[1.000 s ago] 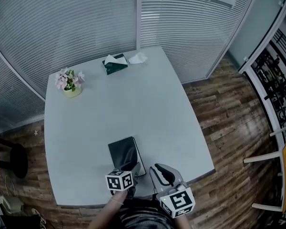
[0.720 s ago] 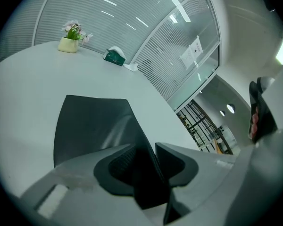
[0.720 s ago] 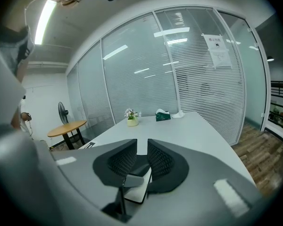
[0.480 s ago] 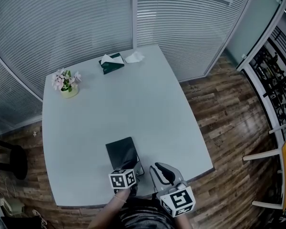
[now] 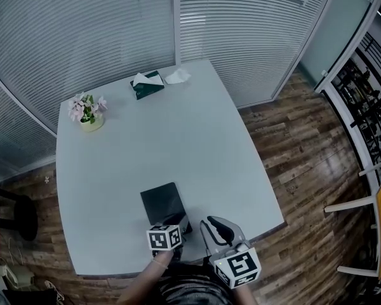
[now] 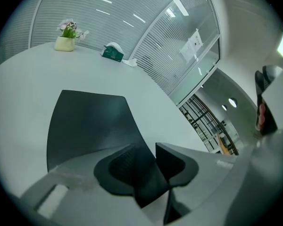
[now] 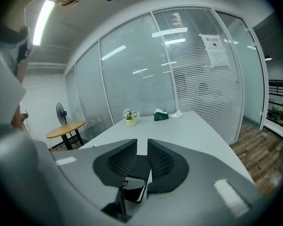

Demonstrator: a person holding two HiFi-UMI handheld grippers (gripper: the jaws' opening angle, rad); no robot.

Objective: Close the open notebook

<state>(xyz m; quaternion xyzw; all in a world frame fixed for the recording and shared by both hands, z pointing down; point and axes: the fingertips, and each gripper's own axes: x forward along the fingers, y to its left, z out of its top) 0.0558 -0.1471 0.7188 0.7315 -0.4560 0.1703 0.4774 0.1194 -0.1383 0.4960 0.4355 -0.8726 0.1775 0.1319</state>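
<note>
Left tool point(image 6: 145, 147): jaws spread, having just closed slightly, with the near corner of the black notebook point(image 5: 162, 202) between them, unpinched. The notebook lies flat by the table's point(image 5: 178, 126) near edge. Right tool point(image 7: 142, 142): jaws narrowly parted, empty. Far edge: flower pot point(image 5: 86, 112), tissue box point(image 5: 147, 84). Wood floor point(image 5: 305, 157); blinded glass walls point(image 5: 82, 24).

A flower pot point(image 5: 86, 114), green tissue box point(image 5: 147, 85) and loose tissue point(image 5: 178, 76) sit at the far edge of the pale table point(image 5: 171, 138).

Grey table point(image 5: 178, 145): notebook point(image 5: 162, 203) nr front edge; flower pot point(image 5: 87, 112), tissue box point(image 5: 147, 84), loose tissue point(image 5: 177, 76) far end
</note>
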